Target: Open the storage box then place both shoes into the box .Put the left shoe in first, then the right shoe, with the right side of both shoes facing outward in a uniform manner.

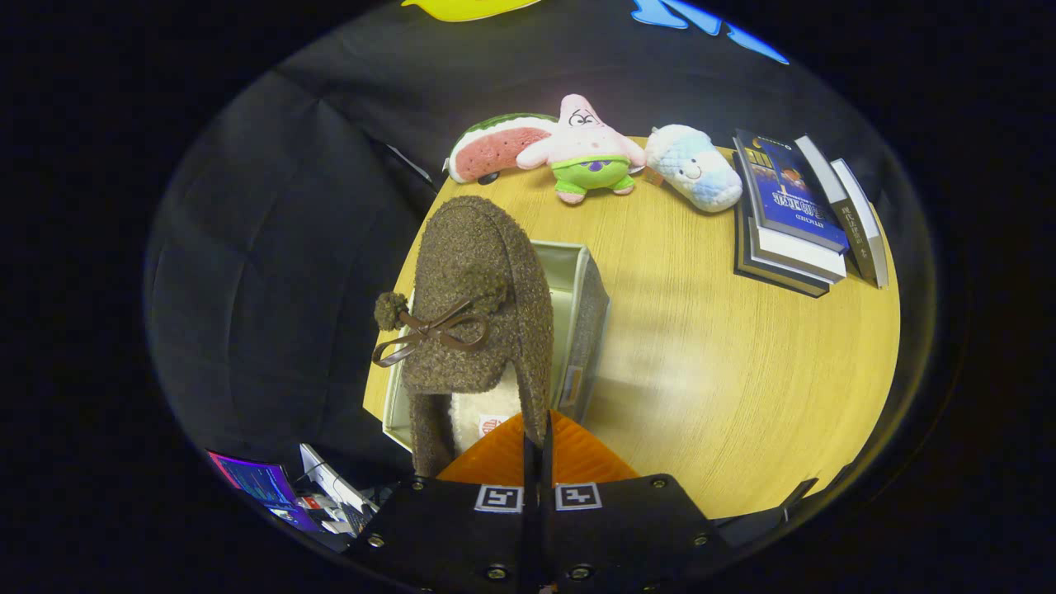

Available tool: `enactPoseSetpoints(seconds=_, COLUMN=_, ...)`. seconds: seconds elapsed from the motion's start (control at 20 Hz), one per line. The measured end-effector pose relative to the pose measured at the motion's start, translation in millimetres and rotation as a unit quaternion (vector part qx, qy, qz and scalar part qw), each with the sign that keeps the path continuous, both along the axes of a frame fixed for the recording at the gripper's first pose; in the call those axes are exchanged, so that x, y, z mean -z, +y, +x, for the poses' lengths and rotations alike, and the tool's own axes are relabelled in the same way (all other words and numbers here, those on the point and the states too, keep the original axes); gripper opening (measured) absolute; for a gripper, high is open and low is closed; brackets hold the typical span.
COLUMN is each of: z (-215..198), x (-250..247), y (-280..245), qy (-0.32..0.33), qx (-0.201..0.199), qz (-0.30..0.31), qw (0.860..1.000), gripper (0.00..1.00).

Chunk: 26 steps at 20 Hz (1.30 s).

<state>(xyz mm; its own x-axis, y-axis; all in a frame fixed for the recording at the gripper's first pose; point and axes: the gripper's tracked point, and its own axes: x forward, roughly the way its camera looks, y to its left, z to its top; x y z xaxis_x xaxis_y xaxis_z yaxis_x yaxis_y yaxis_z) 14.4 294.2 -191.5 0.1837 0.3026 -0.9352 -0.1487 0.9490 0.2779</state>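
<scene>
- The gripper [538,433] had its two fingers pressed nearly together, pinching the side wall of a brown fuzzy shoe [478,322] at its opening.
- The shoe (trimmed with a bow and pompoms) hung toe-forward above the storage box [587,318], apparently clear of it, though the shoe hid the gap.
- The open box sat on a round wooden table [726,371].
- Beyond lay three plush toys [590,148] and stacked books [792,214].
</scene>
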Motion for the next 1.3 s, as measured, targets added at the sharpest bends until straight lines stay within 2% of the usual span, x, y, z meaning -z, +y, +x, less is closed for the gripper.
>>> enactPoseSetpoints(seconds=0.2, z=1, x=14, y=18, qy=0.015, qx=0.016, qz=-0.007, qw=1.000, gripper=0.01)
enactPoseSetpoints(seconds=0.7, z=5, x=69, y=23, qy=0.030, qx=0.047, qz=-0.064, qw=0.996, gripper=0.01)
enactPoseSetpoints(seconds=0.85, z=9, x=77, y=26, qy=0.034, qx=0.071, qz=-0.072, qw=0.994, gripper=0.01)
enactPoseSetpoints(seconds=1.2, z=15, x=99, y=27, qy=0.031, qx=0.104, qz=-0.141, qw=0.984, gripper=0.01)
enactPoseSetpoints(seconds=1.3, z=15, x=104, y=26, qy=0.029, qx=0.135, qz=-0.152, qw=0.979, gripper=0.01)
